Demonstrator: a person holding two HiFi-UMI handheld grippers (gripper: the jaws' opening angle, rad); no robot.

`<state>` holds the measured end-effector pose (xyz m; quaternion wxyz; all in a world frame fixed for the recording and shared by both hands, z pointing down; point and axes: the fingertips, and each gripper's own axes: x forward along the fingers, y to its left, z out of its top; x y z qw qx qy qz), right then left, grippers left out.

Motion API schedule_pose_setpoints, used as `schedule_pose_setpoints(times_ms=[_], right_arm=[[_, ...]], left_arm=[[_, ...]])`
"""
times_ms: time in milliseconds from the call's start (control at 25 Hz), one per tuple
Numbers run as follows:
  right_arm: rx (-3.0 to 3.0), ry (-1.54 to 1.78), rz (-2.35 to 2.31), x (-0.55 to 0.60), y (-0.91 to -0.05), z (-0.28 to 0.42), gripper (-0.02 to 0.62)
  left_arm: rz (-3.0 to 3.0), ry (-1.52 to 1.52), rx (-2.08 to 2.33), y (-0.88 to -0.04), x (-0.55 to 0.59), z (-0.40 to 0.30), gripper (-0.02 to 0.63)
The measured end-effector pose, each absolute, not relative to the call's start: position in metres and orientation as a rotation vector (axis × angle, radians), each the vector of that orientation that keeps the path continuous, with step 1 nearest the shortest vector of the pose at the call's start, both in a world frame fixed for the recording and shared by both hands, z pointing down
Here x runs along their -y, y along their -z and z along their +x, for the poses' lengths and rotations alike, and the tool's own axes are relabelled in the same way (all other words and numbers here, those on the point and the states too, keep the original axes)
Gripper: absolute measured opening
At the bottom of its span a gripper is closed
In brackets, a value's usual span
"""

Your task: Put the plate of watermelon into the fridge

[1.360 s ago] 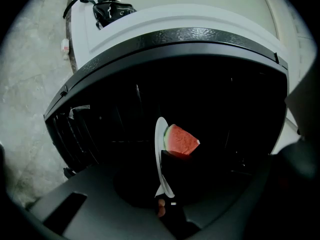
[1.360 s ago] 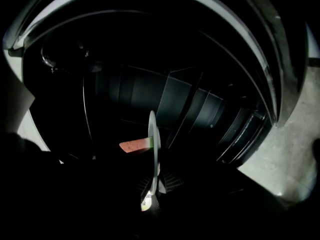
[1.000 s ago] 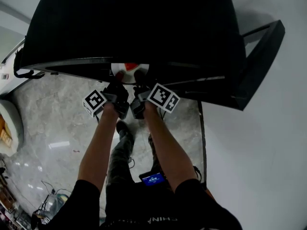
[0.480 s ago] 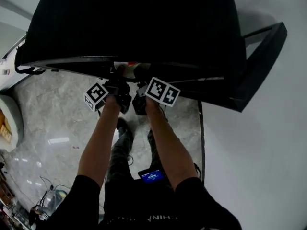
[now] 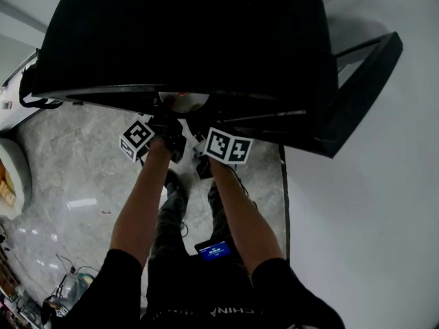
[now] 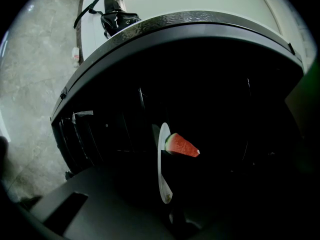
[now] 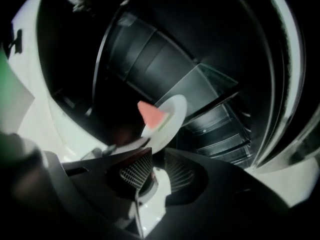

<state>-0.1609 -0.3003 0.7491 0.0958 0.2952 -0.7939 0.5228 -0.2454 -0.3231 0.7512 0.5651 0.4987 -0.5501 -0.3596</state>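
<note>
One plate (image 6: 161, 171), watermelon (image 6: 182, 145) on it, dark fridge (image 5: 185, 40) around.

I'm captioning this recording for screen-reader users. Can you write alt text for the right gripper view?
A white plate with a red watermelon wedge hangs just past the right gripper, whose ribbed jaws stand apart. Behind it is the dark fridge interior with clear drawers.

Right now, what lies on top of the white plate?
One red watermelon wedge with green rind lies on the white plate. The dark inside of the fridge hides what is beneath it.
</note>
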Motion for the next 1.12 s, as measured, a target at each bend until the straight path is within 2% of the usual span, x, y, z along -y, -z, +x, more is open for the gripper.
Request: schedule_pose_setpoints(times_ms=[40,80,120,720,800,1000,1120], right_arm=[[2.357,-1.515,0.844,0.293,-0.749,-0.163,0.083],[2.361,-1.483,0.813,0.286,-0.749,-0.167,0.037],[2.363,-1.459,0.783,0.282,-0.75,-0.171,0.031],[2.356,-1.397,0.847,0.297,-0.757,-0.186,0.021],[2.355,-1.399,0.853,0.299,-0.757,-0.185,0.021],[2.357,-1.381,0.86,0.302,-0.756,-0.184,0.021],[2.364,-1.365,0.878,0.306,-0.755,-0.183,0.021]], left_arm=[[1.171,0.841,1.293,-0.752,0.322,-0.246,0.021],[1.169,0.834,1.29,-0.753,0.322,-0.246,0.021],[1.173,0.829,1.285,-0.752,0.322,-0.246,0.021],[1.41,0.797,1.121,-0.73,0.324,-0.232,0.037],[1.473,0.712,1.152,-0.727,0.315,-0.227,0.037],[1.705,0.232,1.426,-0.737,0.297,-0.227,0.035],[1.761,0.121,1.447,-0.738,0.305,-0.219,0.033]])
